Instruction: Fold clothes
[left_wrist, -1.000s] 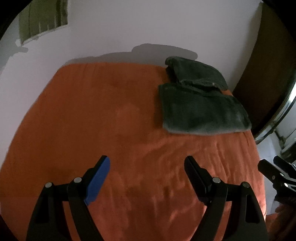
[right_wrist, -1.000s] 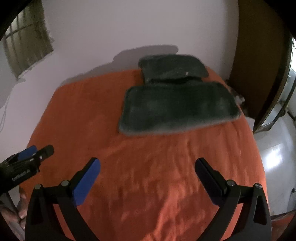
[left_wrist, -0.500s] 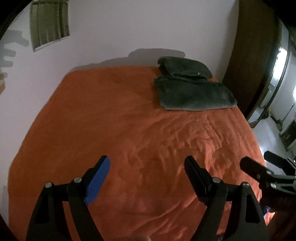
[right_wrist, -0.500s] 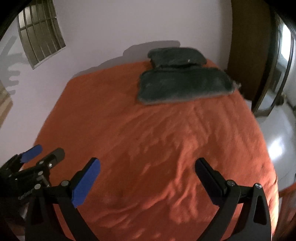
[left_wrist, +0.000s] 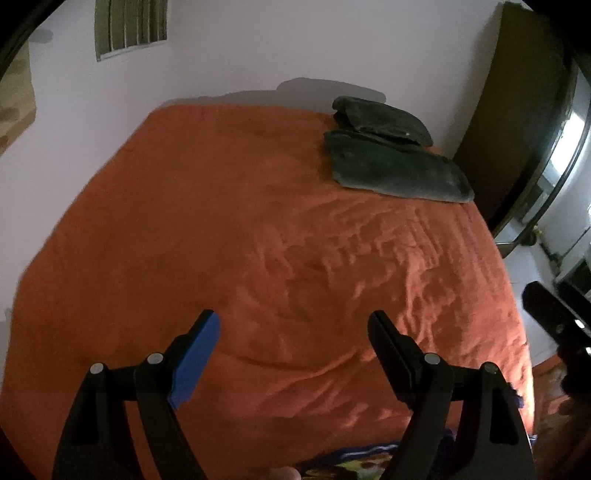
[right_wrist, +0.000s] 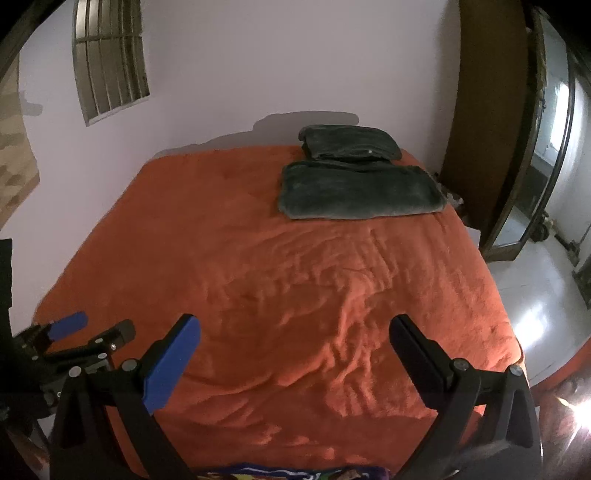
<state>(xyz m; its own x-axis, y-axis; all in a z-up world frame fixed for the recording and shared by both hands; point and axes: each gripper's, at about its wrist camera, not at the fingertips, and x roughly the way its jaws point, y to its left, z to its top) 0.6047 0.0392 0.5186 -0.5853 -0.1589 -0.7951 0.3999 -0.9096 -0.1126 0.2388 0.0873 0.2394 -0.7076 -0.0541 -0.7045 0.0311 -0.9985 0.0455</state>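
Your fingers stand apart and empty on both the left gripper (left_wrist: 291, 325) and right gripper (right_wrist: 295, 328), above the orange bed (right_wrist: 258, 277); folded clothes (right_wrist: 358, 192) lie at its far right corner.

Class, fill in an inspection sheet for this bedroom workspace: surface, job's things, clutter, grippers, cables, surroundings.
Surface: orange bedspread, rippled on the near half.
Job's things: two dark green folded cloths at the far right corner, the smaller cloth behind the larger cloth, overlapping its far edge.
Clutter: patterned fabric at the bed's near edge.
Grippers: left gripper and right gripper both open, empty, above the near edge.
Cables: nothing seen.
Surroundings: pale wall, barred window, wooden door, glossy floor.
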